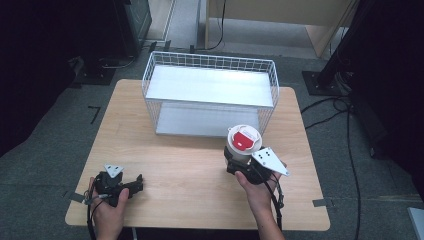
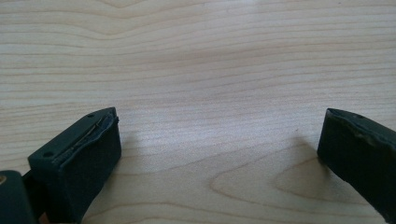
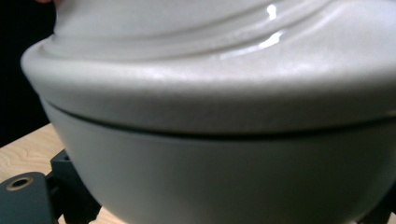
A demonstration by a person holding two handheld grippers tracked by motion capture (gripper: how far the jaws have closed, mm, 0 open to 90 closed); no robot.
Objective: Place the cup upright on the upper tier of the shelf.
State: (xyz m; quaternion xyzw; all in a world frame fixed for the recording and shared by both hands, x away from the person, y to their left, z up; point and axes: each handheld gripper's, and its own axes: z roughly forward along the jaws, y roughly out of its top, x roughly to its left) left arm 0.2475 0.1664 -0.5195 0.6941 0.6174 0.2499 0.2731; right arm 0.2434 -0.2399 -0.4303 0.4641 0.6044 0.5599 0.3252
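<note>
- Between the jaws of the right gripper point(image 1: 239, 159) sits a white lidded container point(image 1: 243, 143); the jaws are clamped on its lower body, one black jaw pressed against its side at the lower left of the right gripper view, where the container point(image 3: 224, 140) shows a rounded lid above a dark seam and a smooth wall below
- On top of the container, just above the gripper, a red patch point(image 1: 245, 140) marks the white lid; the container stands upright
- Just beyond the container, farther from the hand, stands a white wire basket point(image 1: 150, 75) with two flat grey shelves; the container is near its front right corner, whether touching cannot be told
- Well off to the left, the left gripper point(image 1: 134, 184) lies low near the front edge of the wooden table point(image 1: 190, 165); its jaws stand wide apart with bare wood grain point(image 2: 219, 140) between them, holding nothing
</note>
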